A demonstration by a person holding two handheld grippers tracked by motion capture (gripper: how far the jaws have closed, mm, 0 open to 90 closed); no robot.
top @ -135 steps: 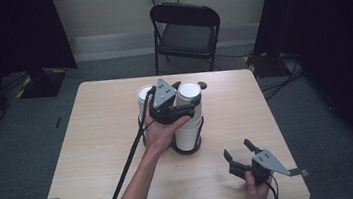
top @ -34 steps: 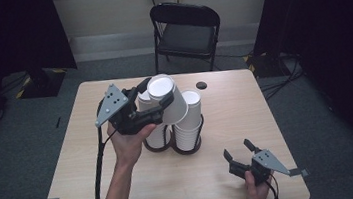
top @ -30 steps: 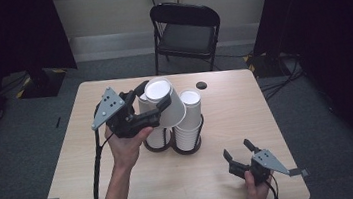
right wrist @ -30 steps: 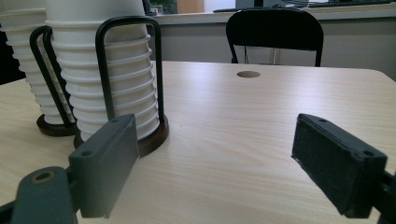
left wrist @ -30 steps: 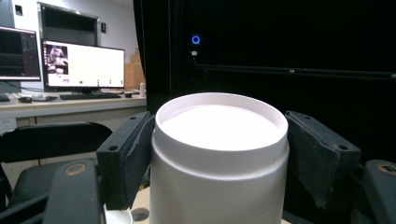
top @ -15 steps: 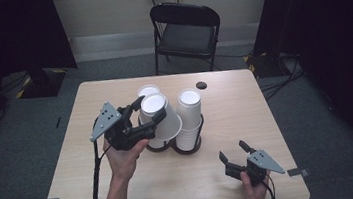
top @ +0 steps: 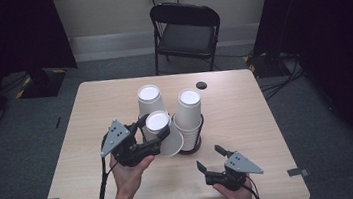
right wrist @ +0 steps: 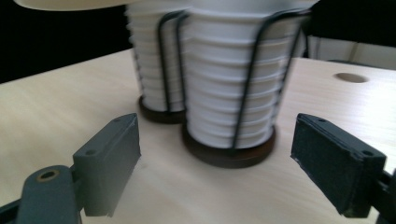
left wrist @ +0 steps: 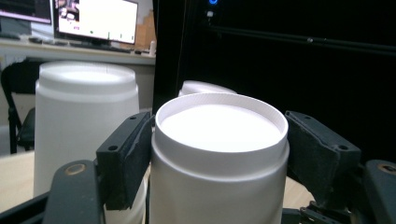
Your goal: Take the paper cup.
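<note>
Two wire cup holders (top: 193,140) sit mid-frame on the table (top: 247,116) in the high view, each packed with a stack of upside-down white paper cups; a back stack (top: 150,100) stands upper centre, a right stack (top: 189,110) just right of it. Left gripper (top: 155,141) pinches one white cup (top: 164,133), jaws clamped on both sides just below its upturned base, cup tilted and just left of the right stack, low over the table. Likely step: setting this cup down or onto a stack, so keep the squeeze light to avoid crushing the thin wall, level it, lower straight. Right gripper (top: 211,158), lower right, has its jaws spread wide with nothing between them, aimed at the holders' bases (right wrist: 229,151).
</note>
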